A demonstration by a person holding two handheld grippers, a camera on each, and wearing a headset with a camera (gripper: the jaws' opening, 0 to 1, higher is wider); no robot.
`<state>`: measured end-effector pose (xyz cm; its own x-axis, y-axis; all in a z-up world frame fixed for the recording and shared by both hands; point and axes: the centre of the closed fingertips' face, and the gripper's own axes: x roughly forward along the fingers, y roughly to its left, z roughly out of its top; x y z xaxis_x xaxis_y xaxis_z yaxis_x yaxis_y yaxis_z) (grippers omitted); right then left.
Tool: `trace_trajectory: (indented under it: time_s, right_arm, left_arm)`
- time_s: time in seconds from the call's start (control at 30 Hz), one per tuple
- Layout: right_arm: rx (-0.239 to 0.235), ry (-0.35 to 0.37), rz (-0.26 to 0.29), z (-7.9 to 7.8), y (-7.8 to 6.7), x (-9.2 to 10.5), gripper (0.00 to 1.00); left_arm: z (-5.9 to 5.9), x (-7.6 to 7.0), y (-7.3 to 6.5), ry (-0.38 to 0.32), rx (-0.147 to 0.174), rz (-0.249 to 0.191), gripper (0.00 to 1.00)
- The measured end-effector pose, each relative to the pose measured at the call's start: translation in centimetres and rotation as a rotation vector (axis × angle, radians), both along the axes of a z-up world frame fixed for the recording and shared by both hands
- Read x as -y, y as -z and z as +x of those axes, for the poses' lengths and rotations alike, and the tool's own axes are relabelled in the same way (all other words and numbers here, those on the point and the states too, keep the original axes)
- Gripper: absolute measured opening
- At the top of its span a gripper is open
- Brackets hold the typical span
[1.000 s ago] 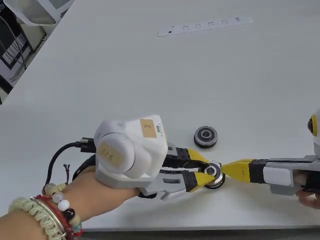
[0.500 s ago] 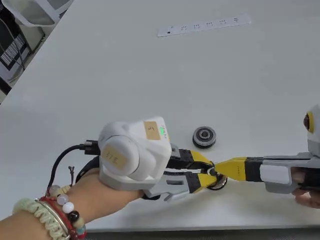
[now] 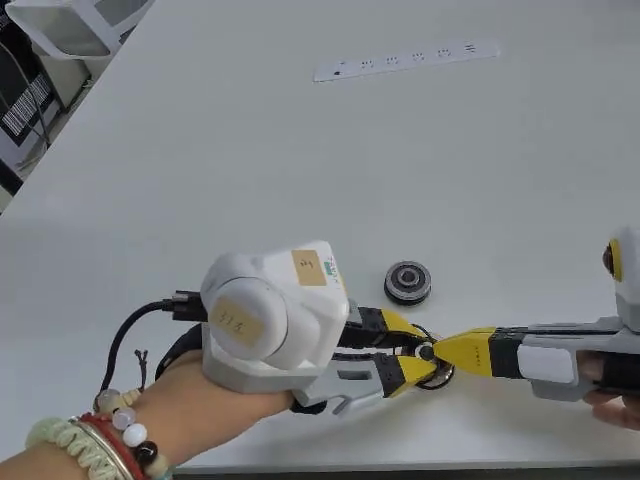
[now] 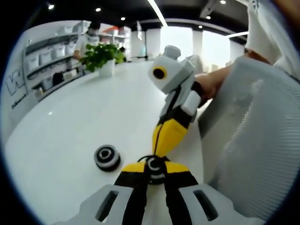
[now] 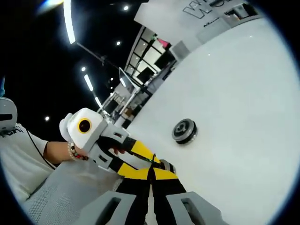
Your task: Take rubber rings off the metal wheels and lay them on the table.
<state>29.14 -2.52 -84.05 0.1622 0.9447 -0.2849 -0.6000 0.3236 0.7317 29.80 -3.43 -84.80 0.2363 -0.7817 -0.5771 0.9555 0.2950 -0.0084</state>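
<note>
- Head view for the overview: finds the left gripper (image 3: 412, 352) clamped on a metal wheel (image 3: 438, 374), yellow jaws pressed against its two sides, low over the near edge of the table (image 3: 300, 150). Cannot tell whether resting on the top or held just off it.
- Meets the right gripper (image 3: 441, 351) tip to tip with the left one, jaws drawn together to a single point right at the held wheel.
- Left gripper view: catches what looks like the rubber ring (image 4: 146, 158), a thin dark loop standing off the held wheel just where the two grippers' tips meet. Judges it pinched by the right gripper, though too fine to be sure of the bite.
- Places a second wheel (image 3: 408, 282), dark ring apparently on it, flat on the table just beyond the left gripper's tips and apart from both grippers.
- Reads the step in hand as stripping the ring from the first wheel: partly lifted, not yet free.
- Calls next for a steady pull of the right gripper away from the left, with a firm hold on the wheel, until the loop slips over the rim.
- Then calls for laying the ring on bare table beside the grippers, and for turning to the second wheel.
</note>
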Motion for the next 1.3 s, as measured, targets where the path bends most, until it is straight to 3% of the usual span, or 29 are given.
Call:
trace_trajectory:
  time_s: [0.17,0.2,0.3,0.47,0.7,0.87,1.03,1.13,1.3]
  right_arm:
    - [0.001,-0.004,-0.009,-0.2,-0.1,0.0,0.00]
    - [0.000,-0.005,-0.010,-0.3,-0.1,0.1,0.00]
    - [0.005,-0.004,-0.032,-0.4,0.0,0.4,0.00]
    - [0.009,0.014,-0.046,-0.6,-0.3,0.9,0.00]
    - [0.027,0.025,-0.057,-1.3,-1.2,1.9,0.00]
    - [0.030,0.057,-0.039,-1.5,-2.4,2.6,0.00]
    - [0.038,0.080,-0.030,-1.6,-3.5,3.1,0.00]
    - [0.030,0.088,-0.025,-1.4,-4.2,3.2,0.00]
    - [0.063,0.086,-0.038,-1.0,-5.2,3.4,0.00]
  left_arm:
    - [-0.1,0.0,-0.4,0.015,0.006,0.020,0.15]
    - [-0.2,0.0,-0.5,0.021,-0.001,0.017,0.14]
    - [-0.8,0.3,-1.3,0.020,-0.070,-0.031,0.18]
    - [-1.4,0.3,-2.2,0.034,-0.069,-0.035,0.25]
    - [-1.4,0.4,-5.0,0.050,-0.025,-0.067,0.34]
    - [-1.0,-0.5,-7.2,0.031,0.027,-0.082,0.42]
    - [-0.9,-2.4,-8.7,-0.015,0.049,-0.092,0.51]
    - [-1.0,-4.1,-9.1,-0.051,0.068,-0.071,0.57]
    - [-1.6,-6.7,-10.1,-0.110,0.078,-0.063,0.65]
